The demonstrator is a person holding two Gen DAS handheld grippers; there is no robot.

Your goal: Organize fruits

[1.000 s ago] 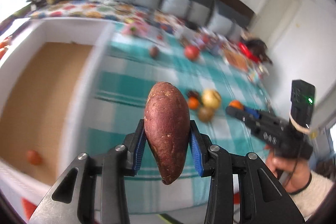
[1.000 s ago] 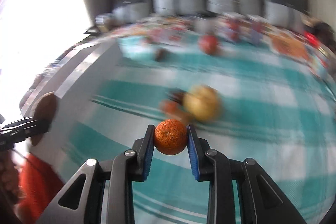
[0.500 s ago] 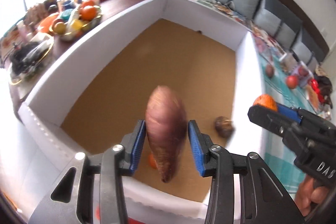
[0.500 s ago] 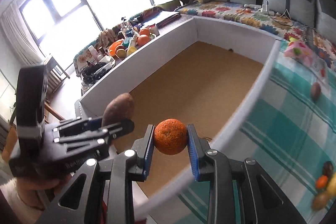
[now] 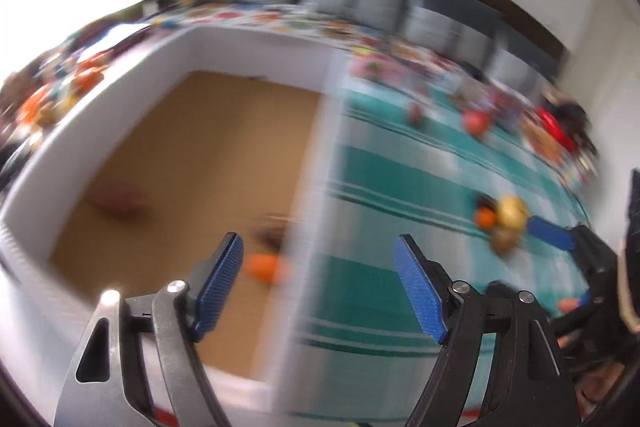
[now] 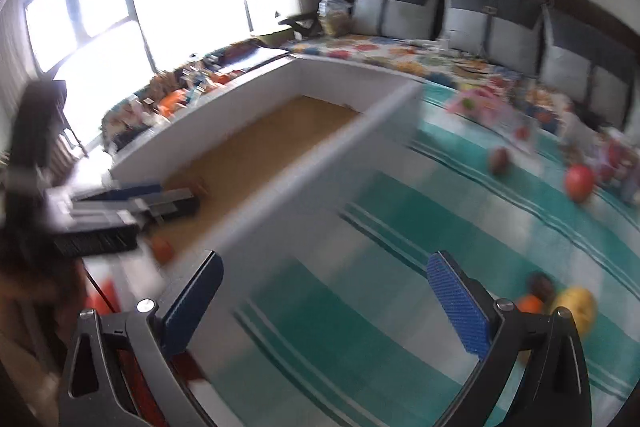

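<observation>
Both views are motion-blurred. My left gripper [image 5: 318, 259] is open and empty above the right wall of the white box [image 5: 316, 163]. Inside the box lie the sweet potato [image 5: 118, 201], an orange [image 5: 266, 267] and a dark round fruit [image 5: 274, 233]. My right gripper [image 6: 324, 283] is open and empty over the teal checked cloth [image 6: 360, 307] beside the box [image 6: 320, 163]. An orange [image 6: 162, 250] shows in the box near the left gripper [image 6: 120, 207]. A cluster with a yellow fruit [image 5: 510, 213] and small orange [image 5: 486, 218] lies on the cloth; it also shows in the right wrist view [image 6: 576, 309].
A red apple [image 6: 579, 182] and a brown fruit [image 6: 499, 161] lie farther back on the cloth. Grey cushions [image 6: 500, 31] line the back wall. A fruit bowl and clutter [image 6: 172, 99] stand left of the box by the window.
Both grippers opened: the sweet potato and the orange left the jaws and now lie in the box. Both grippers swung right toward the cloth.
</observation>
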